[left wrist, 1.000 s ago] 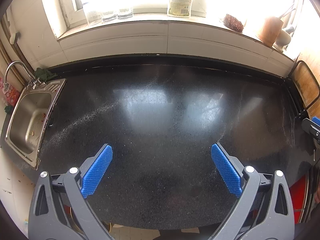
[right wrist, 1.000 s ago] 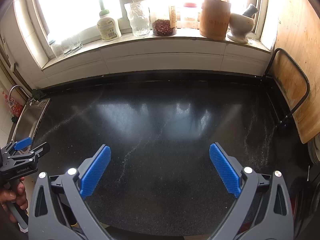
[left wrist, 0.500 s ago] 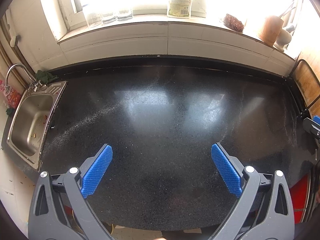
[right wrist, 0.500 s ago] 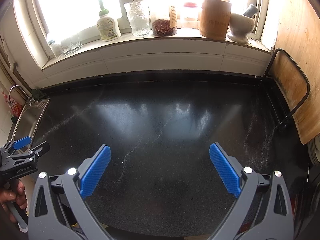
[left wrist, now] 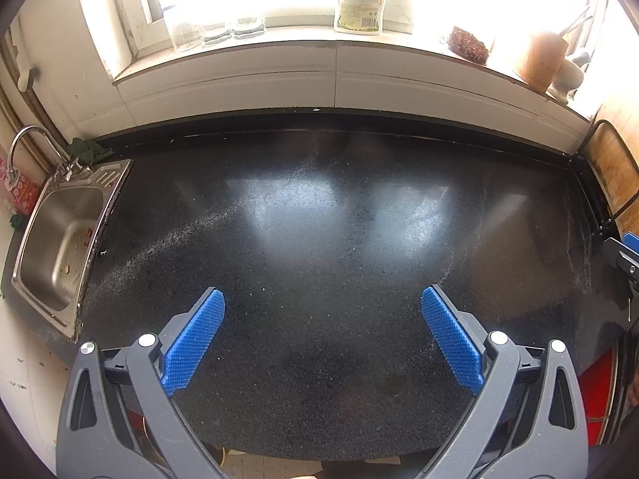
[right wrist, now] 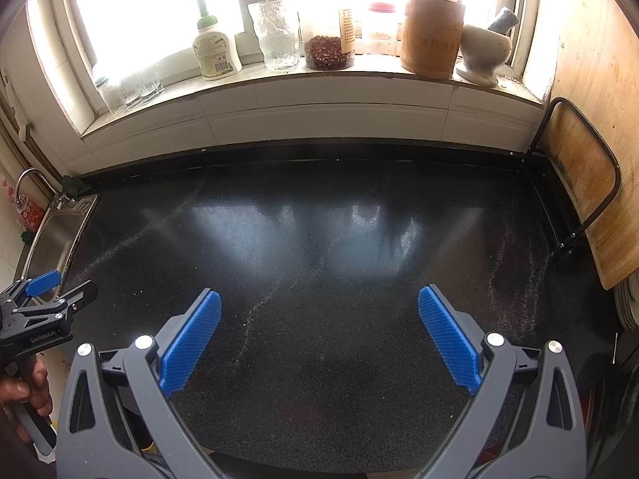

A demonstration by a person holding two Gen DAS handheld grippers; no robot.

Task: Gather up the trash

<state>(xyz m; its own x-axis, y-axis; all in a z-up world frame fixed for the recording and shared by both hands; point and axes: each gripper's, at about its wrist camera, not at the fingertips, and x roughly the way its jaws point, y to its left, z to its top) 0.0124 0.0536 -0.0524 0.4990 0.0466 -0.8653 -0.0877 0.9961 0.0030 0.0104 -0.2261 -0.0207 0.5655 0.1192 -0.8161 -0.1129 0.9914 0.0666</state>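
No piece of trash shows on the black speckled countertop (left wrist: 319,219) (right wrist: 319,239); only faint streaks of pale dust cross it. My left gripper (left wrist: 322,299) hovers open above the counter's front half, blue pads wide apart, nothing between them. My right gripper (right wrist: 319,299) is open too, over the same counter, and holds nothing. The left gripper also shows at the left edge of the right wrist view (right wrist: 60,299), held by a hand (right wrist: 24,387). A bit of the right gripper (left wrist: 625,255) shows at the right edge of the left wrist view.
A steel sink (left wrist: 60,247) with a tap (left wrist: 24,147) lies at the counter's left end. A wooden board in a black wire rack (right wrist: 587,191) stands at the right. The windowsill holds a bottle (right wrist: 215,52), glasses (right wrist: 131,84), jars (right wrist: 327,40), a utensil holder (right wrist: 431,36) and a mortar (right wrist: 483,48). Something red (left wrist: 595,395) sits below the counter's right front.
The left wrist view has drifted slightly, so the sink sits a little further right and lower. Both grippers stay open and the right wrist view is almost unchanged.
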